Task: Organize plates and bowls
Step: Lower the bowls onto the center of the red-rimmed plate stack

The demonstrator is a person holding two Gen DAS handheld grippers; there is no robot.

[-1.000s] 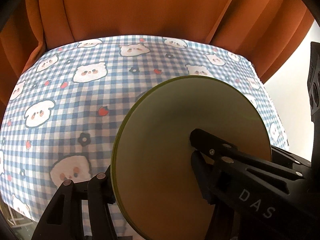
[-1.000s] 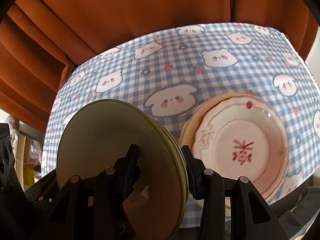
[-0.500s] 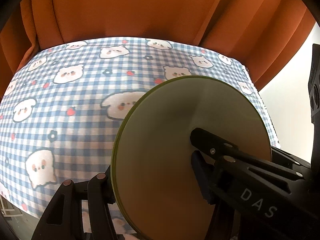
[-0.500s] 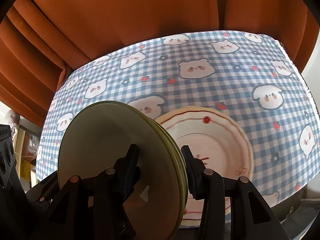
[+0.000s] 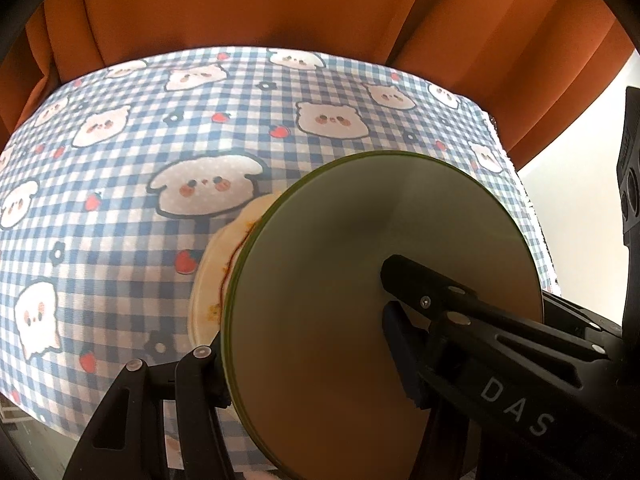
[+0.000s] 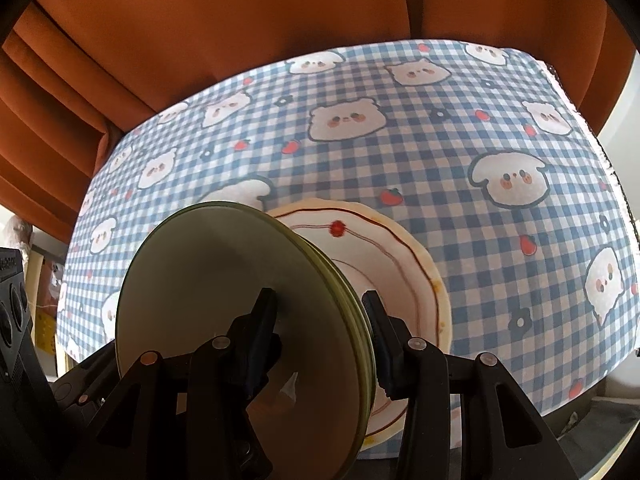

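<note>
Since the earlier frames both tools have carried their shared load across the checked cloth, so that the cream plate with the red flower pattern [image 6: 404,276] now lies directly behind and under the green plates, where a second ago it sat well off toward 3 o'clock in the right wrist view and was absent from the left wrist view. The right tool [image 6: 320,316] is closed on the stack of green plates [image 6: 224,300], one finger against the broad face and the other against the stacked rims, which look like two or three plates held on edge. The left tool [image 5: 304,344] grips the same stack [image 5: 360,280] from the other side, its fingers shut across it, with the right-hand finger lying over the flat face. In the left wrist view the cream plate [image 5: 218,276] peeks out at 9 o'clock of the green disc; in the right wrist view it spreads from 1 to 4 o'clock of the stack. It rests flat on the surface [image 6: 500,240], on the blue gingham cloth with bears, with the orange curtain [image 6: 240,40] at 12 o'clock beyond. I judge the carry is nearly over: the stack is lined up with the cream plate and would next need tipping flat and lowering onto it. Whether the green rim already touches the cream plate cannot be told.
</note>
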